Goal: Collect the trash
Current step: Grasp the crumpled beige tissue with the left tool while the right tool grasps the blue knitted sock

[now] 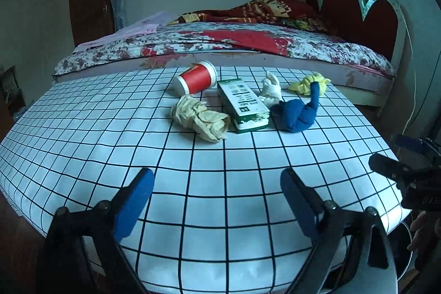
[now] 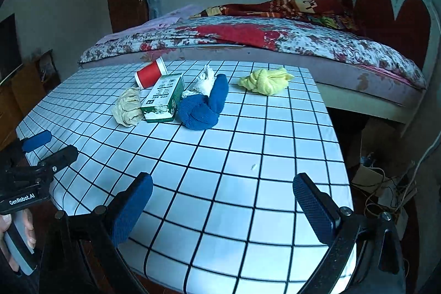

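The trash, red cup to yellow rag, sits clustered toward the bench's far edge beside the bed; its near half lies bare. Left hand-held gripper and right hand-held gripper hover there, jaws wide apart, holding nothing

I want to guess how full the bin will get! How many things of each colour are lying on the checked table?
Red: 1, the paper cup
Green and white: 1, the carton
Beige: 1, the crumpled wad
White: 1, the small wad
Blue: 1, the knotted cloth
Yellow: 1, the knotted cloth
Total: 6
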A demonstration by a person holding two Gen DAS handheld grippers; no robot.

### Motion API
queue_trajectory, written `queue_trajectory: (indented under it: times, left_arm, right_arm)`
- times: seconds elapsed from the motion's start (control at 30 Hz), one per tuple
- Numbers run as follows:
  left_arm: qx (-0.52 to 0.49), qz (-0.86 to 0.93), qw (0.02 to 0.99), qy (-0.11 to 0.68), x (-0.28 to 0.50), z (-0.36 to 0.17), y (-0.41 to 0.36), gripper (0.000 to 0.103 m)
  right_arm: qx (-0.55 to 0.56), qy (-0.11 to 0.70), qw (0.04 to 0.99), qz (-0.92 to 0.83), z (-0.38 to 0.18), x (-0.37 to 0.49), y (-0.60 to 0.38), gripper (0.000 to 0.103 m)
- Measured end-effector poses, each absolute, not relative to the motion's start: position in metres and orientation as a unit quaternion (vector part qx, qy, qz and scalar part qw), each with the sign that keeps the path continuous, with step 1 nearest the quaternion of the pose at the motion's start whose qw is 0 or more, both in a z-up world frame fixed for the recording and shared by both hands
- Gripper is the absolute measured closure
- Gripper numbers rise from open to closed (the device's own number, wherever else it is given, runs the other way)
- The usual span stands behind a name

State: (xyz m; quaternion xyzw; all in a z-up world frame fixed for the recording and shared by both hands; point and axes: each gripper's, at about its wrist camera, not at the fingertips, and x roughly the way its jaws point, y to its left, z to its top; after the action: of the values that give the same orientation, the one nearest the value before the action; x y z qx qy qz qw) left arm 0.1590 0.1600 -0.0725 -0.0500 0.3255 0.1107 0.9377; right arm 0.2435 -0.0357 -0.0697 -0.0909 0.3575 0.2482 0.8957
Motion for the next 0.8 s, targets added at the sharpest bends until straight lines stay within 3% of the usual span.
queue_trajectory:
  times: [0.07, 0.3, 0.67, 0.8]
  left_arm:
    - [-0.064, 0.11, 0.933, 0.336, 0.175, -0.077, 0.172, 0.021]
    - [-0.092, 0.116, 0.925, 0.35, 0.227, -0.089, 0.199, 0.025]
    - [-0.105, 0.132, 0.9, 0.402, 0.297, -0.112, 0.219, 0.032]
    - [-0.101, 0.126, 0.893, 0.419, 0.302, -0.119, 0.225, 0.039]
  right_arm:
    - [-0.101, 0.378, 0.886, 0.251, -0.077, 0.262, -0.018, 0.001]
    - [-0.123, 0.397, 0.875, 0.25, -0.094, 0.314, 0.02, 0.002]
    - [-0.125, 0.425, 0.853, 0.274, -0.111, 0.367, 0.052, 0.018]
    - [-0.126, 0.432, 0.848, 0.278, -0.115, 0.37, 0.055, 0.033]
